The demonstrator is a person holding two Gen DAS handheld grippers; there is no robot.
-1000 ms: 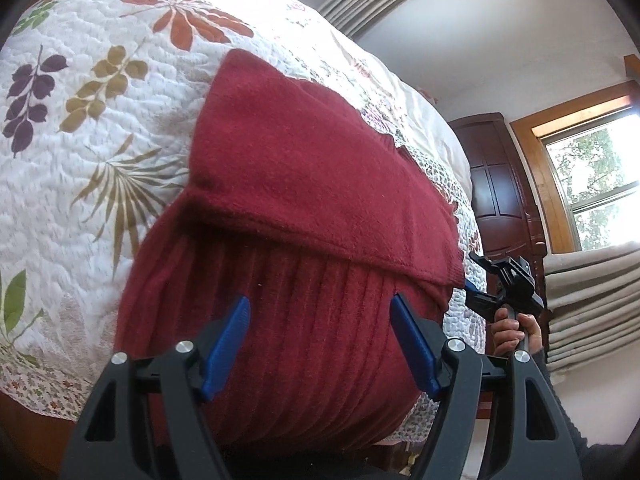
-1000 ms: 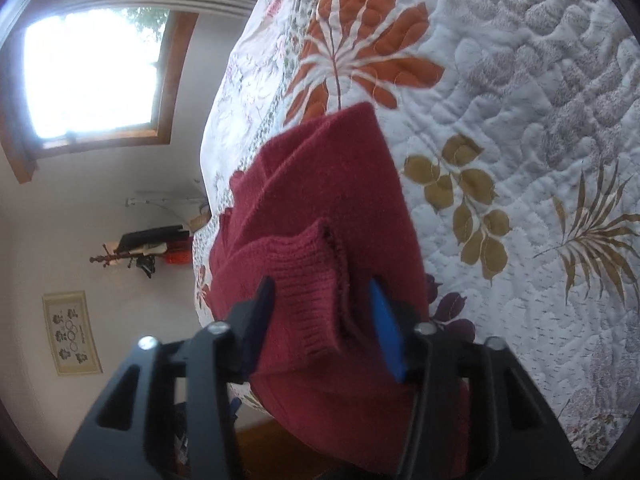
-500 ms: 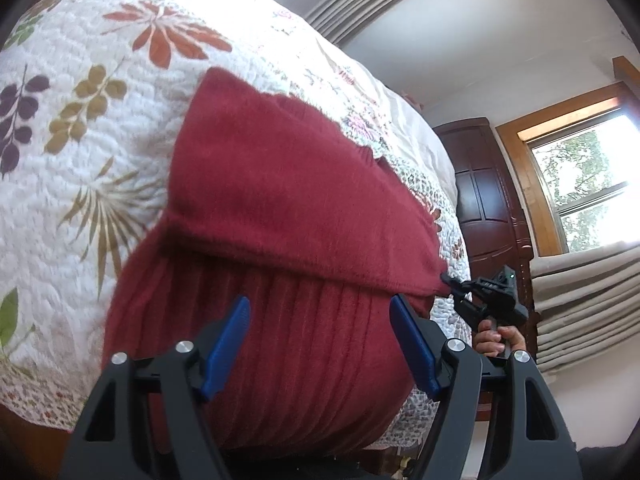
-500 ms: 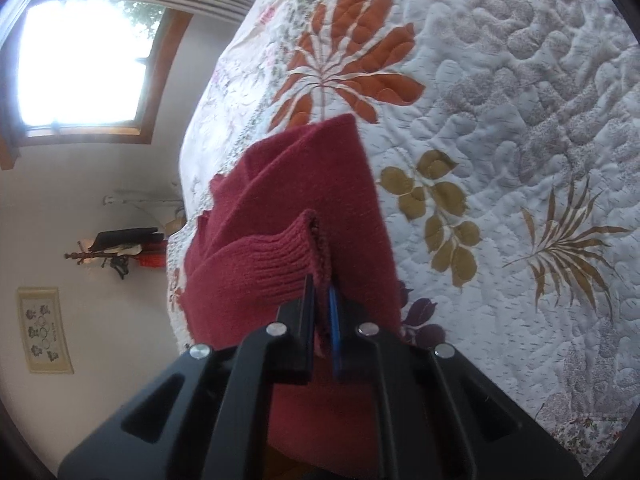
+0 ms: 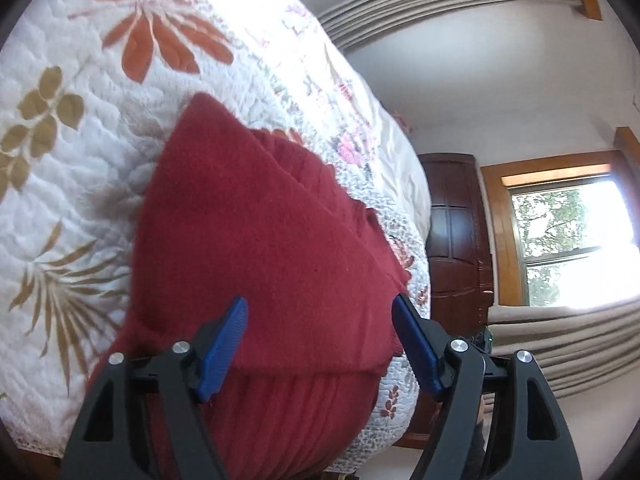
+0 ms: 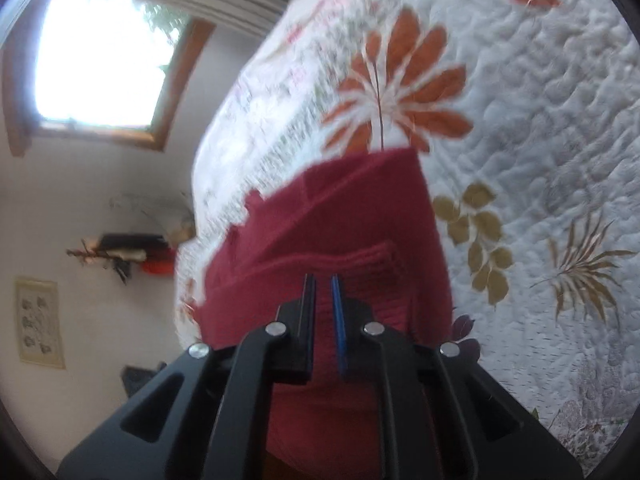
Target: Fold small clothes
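A dark red knit garment (image 5: pixel 260 240) lies folded on the white leaf-print quilt (image 5: pixel 80 128), near the bed's edge. Its smooth upper layer covers most of the ribbed part (image 5: pixel 288 420) below. My left gripper (image 5: pixel 319 300) hovers open over the near end of the garment, one blue finger on each side. In the right wrist view the same garment (image 6: pixel 360 208) fills the middle. My right gripper (image 6: pixel 321 278) is shut, pinching the ribbed band (image 6: pixel 360 258), which lies across the top layer.
The quilt (image 6: pixel 540 80) spreads wide beyond the garment. The bed's edge drops off beside a dark wooden door (image 5: pixel 456 240), a window (image 5: pixel 568 240) and beige curtains (image 5: pixel 560 340). A coat rack (image 6: pixel 124 252) and a framed picture (image 6: pixel 40 320) are on the far wall.
My right gripper closed on the ribbed band and carried it across the garment. The upper layer now reaches down between my left fingers. The left gripper stayed open.
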